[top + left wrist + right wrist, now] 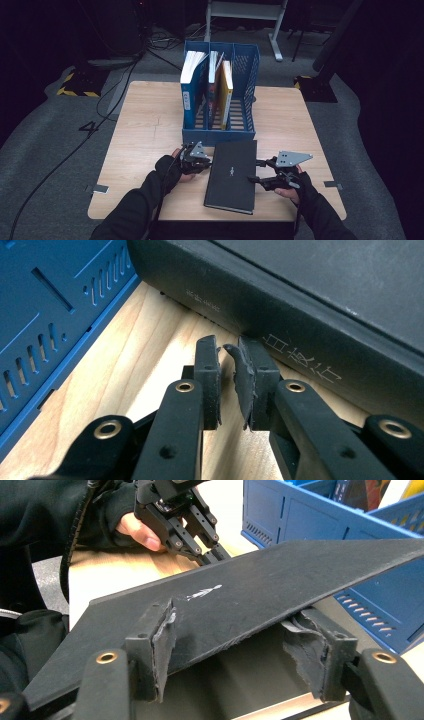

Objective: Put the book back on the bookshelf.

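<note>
Item: black hardcover book (232, 176), lying flat on the wooden counter (145, 130), its far edge just in front of the blue file rack (245, 75).

Hands and tools. Both forearms, in dark sleeves, entered from the near edge of the counter. Left tool (195, 159) lay low at the book's spine side, pointing toward it; in the left gripper view its jaws stood a narrow gap apart with nothing between them, the tips just short of the spine or touching it, which could not be told. Right tool (260, 172) lay level at the book's opposite long edge, a grey three-cornered plate on top. In the right gripper view the front cover (240, 595) was lifted at a slant and ran across between the jaws, which stood wide; one worn pad (162, 640) lay against the cover's edge, the other pad (310, 655) sat under it, and a firm clamp could not be confirmed.

Materials and shapes. Counter: pale wood grain, rounded corners. Rack: blue plastic, slotted walls, three compartments, holding upright books, among them a white-and-blue one (191, 85) and a yellow one (226, 95). Tool pads: grey rubber, torn and ragged at the edges.

Appearance of the book. Matt black cloth-like cover, rectangular, thick; small white emblem (231, 170) at the cover's centre; pale embossed characters along the spine (300, 357).
</note>
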{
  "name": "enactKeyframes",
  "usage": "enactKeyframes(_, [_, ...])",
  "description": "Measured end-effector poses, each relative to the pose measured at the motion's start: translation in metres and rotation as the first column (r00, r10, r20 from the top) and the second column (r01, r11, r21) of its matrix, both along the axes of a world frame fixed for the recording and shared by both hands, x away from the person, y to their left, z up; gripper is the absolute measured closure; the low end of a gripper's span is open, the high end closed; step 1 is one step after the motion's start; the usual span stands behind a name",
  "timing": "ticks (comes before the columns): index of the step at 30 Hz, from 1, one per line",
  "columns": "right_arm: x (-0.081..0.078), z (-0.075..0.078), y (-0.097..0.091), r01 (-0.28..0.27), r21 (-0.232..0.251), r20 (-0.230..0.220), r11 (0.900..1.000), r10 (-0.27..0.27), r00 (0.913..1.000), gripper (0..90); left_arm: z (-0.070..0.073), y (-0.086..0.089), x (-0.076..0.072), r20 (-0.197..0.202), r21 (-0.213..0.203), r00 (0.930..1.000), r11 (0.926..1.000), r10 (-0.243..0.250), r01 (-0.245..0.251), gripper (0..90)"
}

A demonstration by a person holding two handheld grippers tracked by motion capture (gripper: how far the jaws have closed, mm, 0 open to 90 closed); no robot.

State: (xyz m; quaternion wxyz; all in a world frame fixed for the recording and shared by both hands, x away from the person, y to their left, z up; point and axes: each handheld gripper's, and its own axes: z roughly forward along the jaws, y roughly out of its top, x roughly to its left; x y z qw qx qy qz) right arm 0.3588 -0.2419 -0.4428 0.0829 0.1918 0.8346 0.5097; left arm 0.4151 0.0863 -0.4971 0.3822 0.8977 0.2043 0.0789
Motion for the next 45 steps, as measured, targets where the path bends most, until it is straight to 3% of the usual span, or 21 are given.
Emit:
enactKeyframes(5, [-0.006,0.004,0.001,-0.009,0.000,0.039,1.0000,0.009,0.9992,37.9,0.002,0.003,-0.001,-0.007,-0.042,0.9999,0.9991,0.009,-0.009,81.1])
enactKeyframes(7, [-0.009,0.006,0.002,-0.012,-0.002,0.057,0.9999,0.012,0.9983,38.0,0.003,0.003,-0.001,0.004,-0.039,1.0000,0.9992,0.005,-0.004,80.9])
enactKeyframes(12, [-0.014,0.010,0.004,-0.027,-0.008,0.090,0.9996,0.027,0.9956,37.9,0.002,0.002,0.003,-0.023,-0.047,0.9996,0.9987,0.016,-0.017,79.7])
enactKeyframes(15, [-0.018,0.013,0.006,-0.041,-0.015,0.117,0.9990,0.042,0.9922,37.9,0.003,0.004,0.004,-0.038,-0.081,0.9993,0.9967,0.001,-0.004,84.4])
enactKeyframes(17, [-0.023,0.017,0.008,-0.045,-0.024,0.144,0.9987,0.048,0.9884,37.9,0.006,0.005,0.001,-0.033,-0.101,0.9994,0.9949,-0.006,0.003,89.1])
enactKeyframes(22, [-0.034,0.025,0.012,-0.069,-0.050,0.209,0.9964,0.078,0.9748,38.1,0.013,0.009,-0.001,-0.016,-0.149,0.9999,0.9888,0.001,-0.004,89.4])
enactKeyframes(27, [-0.037,0.028,0.014,-0.071,-0.067,0.230,0.9952,0.084,0.9695,38.0,0.014,0.008,0.007,-0.023,-0.169,0.9995,0.9853,0.023,-0.026,88.9])
enactKeyframes(32, [-0.040,0.030,0.016,-0.076,-0.071,0.253,0.9946,0.092,0.9632,38.0,0.016,0.010,0.011,-0.051,-0.210,0.9986,0.9775,0.009,-0.019,89.2])
enactKeyframes(36, [-0.042,0.032,0.016,-0.078,-0.080,0.280,0.9938,0.097,0.9551,38.1,0.020,0.012,0.010,-0.048,-0.231,0.9988,0.9727,0.008,-0.019,90.0])
enactKeyframes(42, [-0.046,0.036,0.016,-0.075,-0.093,0.324,0.9929,0.101,0.9407,38.6,0.026,0.012,0.009,-0.022,-0.235,0.9997,0.9718,0.013,-0.018,90.0])
enactKeyframes(44, [-0.046,0.036,0.017,-0.075,-0.094,0.332,0.9928,0.102,0.9378,39.4,0.030,0.013,0.007,0.012,-0.227,0.9998,0.9737,0.015,-0.012,90.0])
enactKeyframes(45, [-0.047,0.037,0.017,-0.072,-0.096,0.345,0.9928,0.100,0.9332,40.0,0.033,0.016,0.007,0.012,-0.242,0.9997,0.9700,0.021,-0.018,90.0])
